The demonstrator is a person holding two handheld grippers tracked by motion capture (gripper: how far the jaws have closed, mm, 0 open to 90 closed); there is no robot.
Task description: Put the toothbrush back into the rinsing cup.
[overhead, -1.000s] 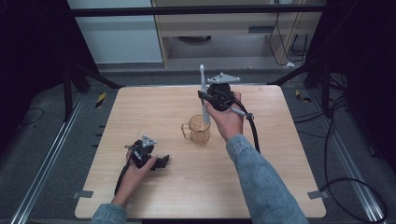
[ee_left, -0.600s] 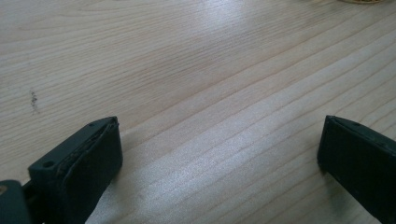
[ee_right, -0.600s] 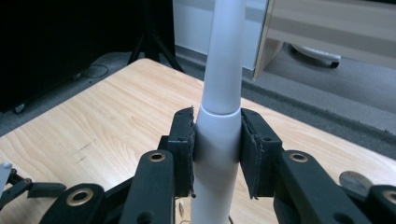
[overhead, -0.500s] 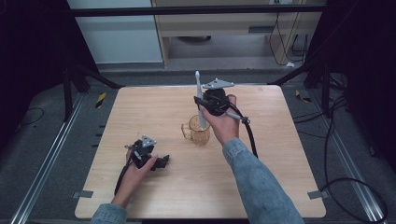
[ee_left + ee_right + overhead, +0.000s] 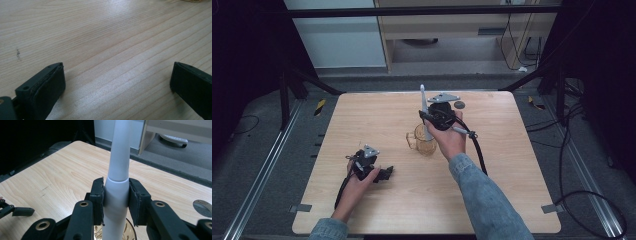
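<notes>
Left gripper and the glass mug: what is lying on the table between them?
Nothing. In the high view, only bare wooden table lies between the left gripper and the glass mug. The left gripper view likewise shows plain wood ahead of its open jaws.

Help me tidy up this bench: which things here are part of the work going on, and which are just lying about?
In the job:
- white plastic toothbrush-like stick, clamped upright in the right gripper
- clear glass mug with a handle, right under the stick

Lying about:
- small round grey disc near the far table edge
- left gripper, jaws open, resting idle on the wooden table
</notes>
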